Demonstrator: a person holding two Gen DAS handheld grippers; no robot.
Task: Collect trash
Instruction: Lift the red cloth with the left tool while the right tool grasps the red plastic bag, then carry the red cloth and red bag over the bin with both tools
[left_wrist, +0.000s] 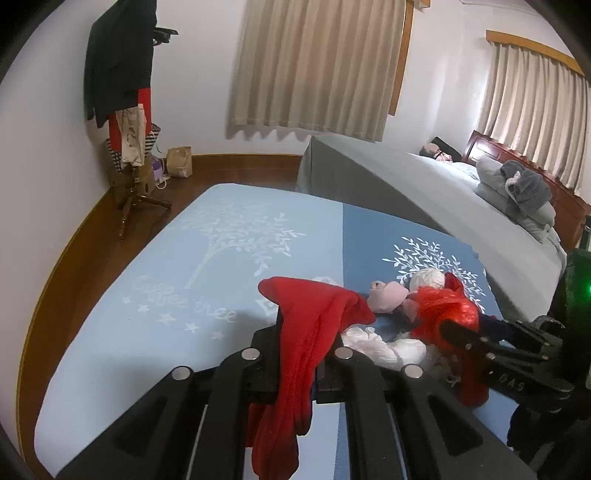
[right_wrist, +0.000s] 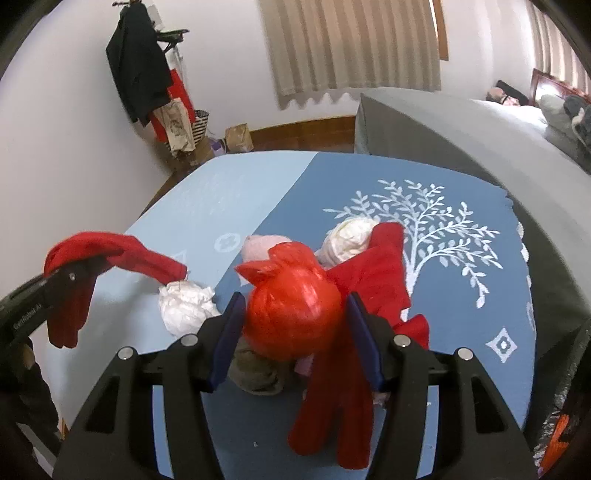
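My left gripper (left_wrist: 301, 356) is shut on a red sock (left_wrist: 314, 332) that drapes over its fingers above the blue cloth (left_wrist: 184, 258); the same sock (right_wrist: 110, 251) hangs from it in the right wrist view. My right gripper (right_wrist: 295, 321) is closed around a tied red plastic trash bag (right_wrist: 291, 310), seen also in the left wrist view (left_wrist: 447, 310). Beside it lie a crumpled white paper wad (right_wrist: 184, 306), a white ball (right_wrist: 349, 238), a pink sock (right_wrist: 258, 247), a second red sock (right_wrist: 369, 288) and a grey-brown sock (right_wrist: 255, 373).
The blue tree-print cloth (right_wrist: 443, 295) covers a table. A grey-sheeted bed (left_wrist: 424, 192) with pillows stands at the right. A coat rack (left_wrist: 125, 110) with clothes and a paper bag (left_wrist: 180, 161) stand on the wooden floor at the far wall.
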